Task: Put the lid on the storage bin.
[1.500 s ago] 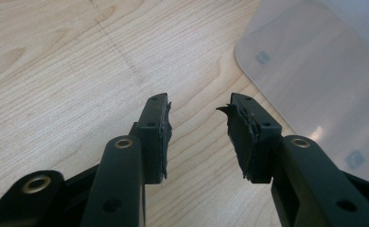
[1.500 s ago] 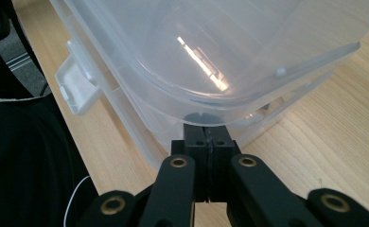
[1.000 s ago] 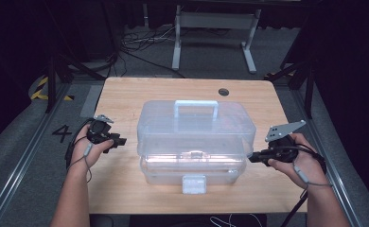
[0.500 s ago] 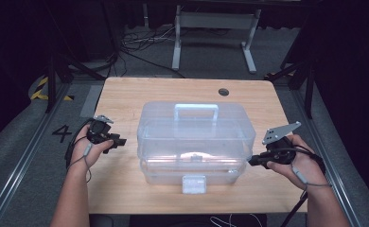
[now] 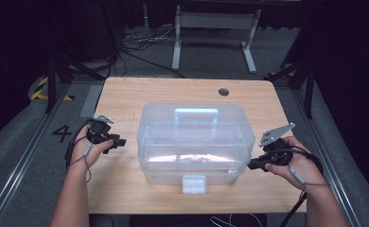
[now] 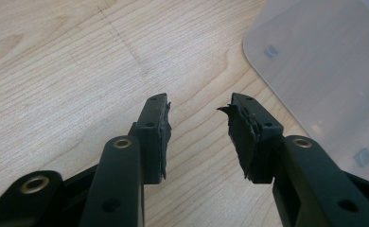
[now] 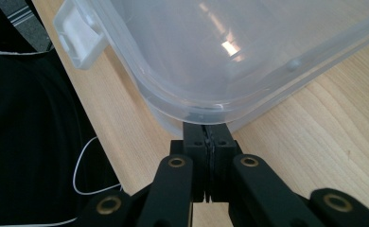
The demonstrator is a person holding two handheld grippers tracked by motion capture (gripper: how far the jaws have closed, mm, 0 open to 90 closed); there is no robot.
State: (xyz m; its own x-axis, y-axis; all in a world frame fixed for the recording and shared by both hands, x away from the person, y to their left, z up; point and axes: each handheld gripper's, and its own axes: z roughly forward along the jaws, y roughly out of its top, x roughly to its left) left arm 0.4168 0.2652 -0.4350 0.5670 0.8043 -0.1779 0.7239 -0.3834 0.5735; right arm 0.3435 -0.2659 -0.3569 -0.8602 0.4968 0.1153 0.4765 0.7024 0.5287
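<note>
Right claw (image 5: 251,165) lower beside clear box (image 5: 192,137)

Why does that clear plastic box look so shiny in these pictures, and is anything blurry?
High view: bright glare streaks the clear box; surroundings are dark. Right gripper view: white glints on the box wall, shut right gripper sharp. Left gripper view: wooden table evenly lit, open left gripper crisp.

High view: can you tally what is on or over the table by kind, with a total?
Clear plastic storage box: 1
Hand-held gripper: 2, the left hand-held gripper and the right hand-held gripper
Total: 3
</note>
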